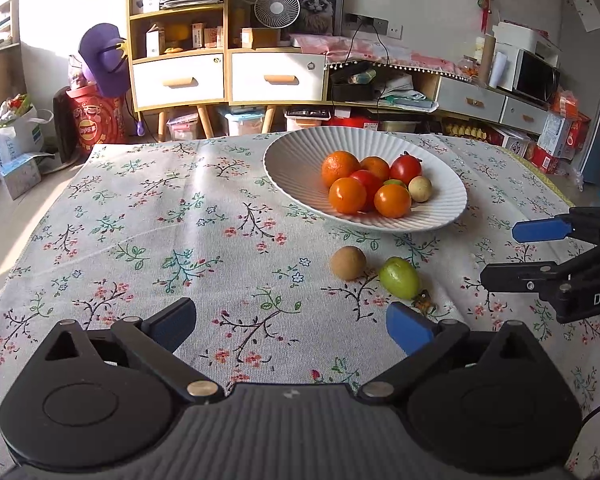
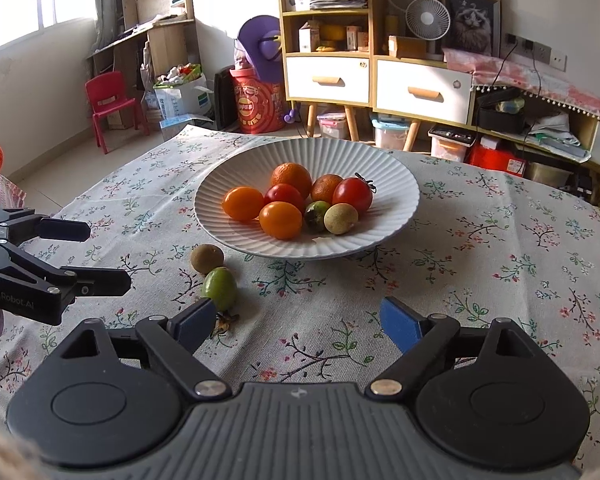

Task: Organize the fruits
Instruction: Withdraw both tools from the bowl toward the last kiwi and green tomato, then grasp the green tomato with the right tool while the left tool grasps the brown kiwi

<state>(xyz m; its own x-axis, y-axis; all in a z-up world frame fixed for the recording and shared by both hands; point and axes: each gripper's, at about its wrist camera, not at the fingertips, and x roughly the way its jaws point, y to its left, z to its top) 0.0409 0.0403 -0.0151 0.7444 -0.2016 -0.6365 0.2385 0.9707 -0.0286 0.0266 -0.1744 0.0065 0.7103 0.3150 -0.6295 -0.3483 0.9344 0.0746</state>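
A white ribbed plate holds several oranges, two red tomatoes, a dark green fruit and a tan round fruit. On the floral cloth in front of it lie a brown round fruit and a green fruit, side by side. My left gripper is open and empty, just near of them. My right gripper is open and empty, its left pad beside the green fruit.
A small brown stem scrap lies near the green fruit. The table's far edge faces shelves, drawers and boxes. A red child's chair stands on the floor at far left.
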